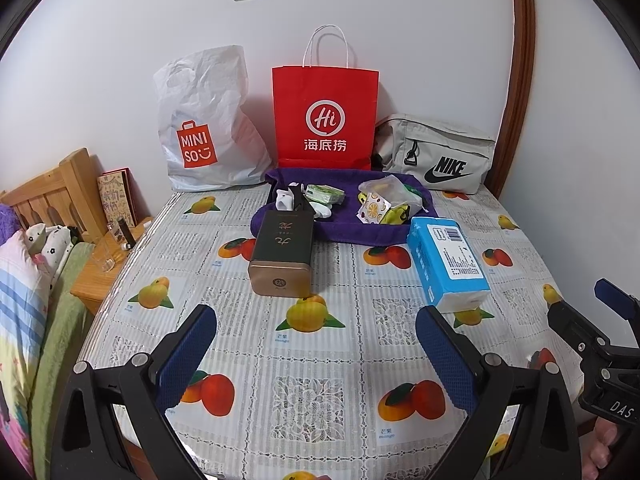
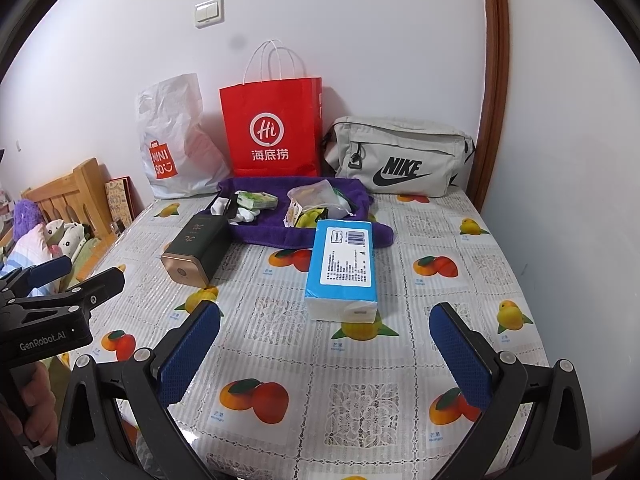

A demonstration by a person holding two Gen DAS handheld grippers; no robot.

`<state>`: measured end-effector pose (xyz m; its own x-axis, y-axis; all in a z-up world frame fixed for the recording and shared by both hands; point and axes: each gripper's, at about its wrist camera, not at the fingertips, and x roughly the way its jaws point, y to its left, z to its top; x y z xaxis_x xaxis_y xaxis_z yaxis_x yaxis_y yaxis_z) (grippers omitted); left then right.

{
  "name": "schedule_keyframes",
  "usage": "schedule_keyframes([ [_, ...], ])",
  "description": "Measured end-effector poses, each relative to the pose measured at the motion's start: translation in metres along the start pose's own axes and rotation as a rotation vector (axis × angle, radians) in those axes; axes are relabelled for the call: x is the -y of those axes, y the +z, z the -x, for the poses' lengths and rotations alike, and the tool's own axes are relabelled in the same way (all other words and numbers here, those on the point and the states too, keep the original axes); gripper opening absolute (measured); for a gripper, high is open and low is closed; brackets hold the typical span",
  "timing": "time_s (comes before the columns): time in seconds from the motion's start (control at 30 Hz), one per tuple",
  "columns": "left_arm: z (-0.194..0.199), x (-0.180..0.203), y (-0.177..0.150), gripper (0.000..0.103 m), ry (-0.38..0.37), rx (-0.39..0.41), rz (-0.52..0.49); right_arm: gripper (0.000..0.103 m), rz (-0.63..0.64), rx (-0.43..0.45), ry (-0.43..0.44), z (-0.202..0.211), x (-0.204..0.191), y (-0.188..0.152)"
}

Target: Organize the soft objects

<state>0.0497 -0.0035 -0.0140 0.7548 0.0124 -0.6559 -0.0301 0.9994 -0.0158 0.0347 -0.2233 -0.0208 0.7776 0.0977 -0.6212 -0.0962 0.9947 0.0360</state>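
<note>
A purple towel (image 1: 352, 236) (image 2: 280, 234) lies at the back of the table with small items on it: a green packet (image 1: 324, 193) (image 2: 256, 200), white pieces (image 1: 322, 211) and a clear plastic bag (image 1: 390, 192) (image 2: 316, 196). A blue tissue pack (image 1: 448, 264) (image 2: 344, 268) lies in front of it on the right. A dark box with a gold end (image 1: 282, 256) (image 2: 196, 250) lies on the left. My left gripper (image 1: 316, 344) and right gripper (image 2: 326, 346) both hover open above the near tablecloth, holding nothing.
Against the wall stand a white Miniso plastic bag (image 1: 208, 132) (image 2: 172, 144), a red paper bag (image 1: 325, 120) (image 2: 274, 132) and a grey Nike bag (image 1: 438, 156) (image 2: 400, 156). A wooden bedside stand (image 1: 108, 264) and a bed with pillows (image 1: 24, 280) are left of the table.
</note>
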Motion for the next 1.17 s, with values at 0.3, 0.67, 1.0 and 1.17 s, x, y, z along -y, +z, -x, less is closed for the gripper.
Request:
schedule_keyframes([
  [0.3,0.0011,0.0001,-0.0015,0.101,0.001,0.005,-0.001,0.103,-0.004,0.005,0.000,0.0031,-0.0010,0.0016],
  [0.67,0.0011,0.0004,-0.0014,0.101,0.002,0.005,-0.001,0.103,-0.005,0.007,0.001,0.0039,-0.0011,0.0033],
  [1.0,0.0015,-0.0015,-0.0013,0.101,0.008,0.002,0.001,0.103,-0.005,0.006,0.006,0.0019,-0.0037,0.0038],
  [1.17,-0.0010,-0.0061,0.0027,0.101,0.004,0.011,-0.004,0.103,-0.003,0.001,0.013,-0.0018,-0.0047,0.0031],
])
